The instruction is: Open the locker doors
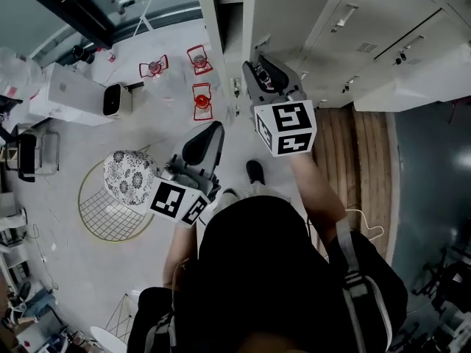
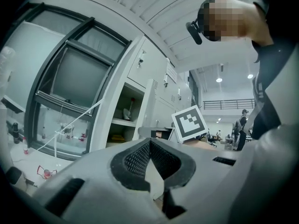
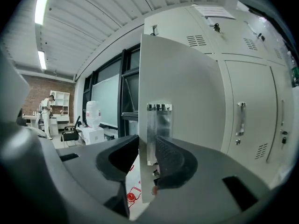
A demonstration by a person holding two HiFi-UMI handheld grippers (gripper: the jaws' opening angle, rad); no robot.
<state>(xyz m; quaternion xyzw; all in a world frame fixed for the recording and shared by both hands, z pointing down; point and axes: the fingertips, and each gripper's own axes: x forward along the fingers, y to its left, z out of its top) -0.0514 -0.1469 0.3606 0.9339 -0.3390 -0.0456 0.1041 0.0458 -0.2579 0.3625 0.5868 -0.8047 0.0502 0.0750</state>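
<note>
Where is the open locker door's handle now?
In the right gripper view, the handle sits between the right tool's jaws, on the edge of the open door.

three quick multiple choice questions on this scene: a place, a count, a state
1. What stands between the right tongs? A) a locker door's edge B) a chair leg C) nothing
2. How many red wire frames sit on the floor? A) one B) three C) five
3. That locker door is: A) shut flush B) swung open C) off its hinges
Key: 1 A, the right gripper view shows its edge and handle between them; 2 B, the head view shows three; 3 B, it stands out from the shut doors beside it.
</note>
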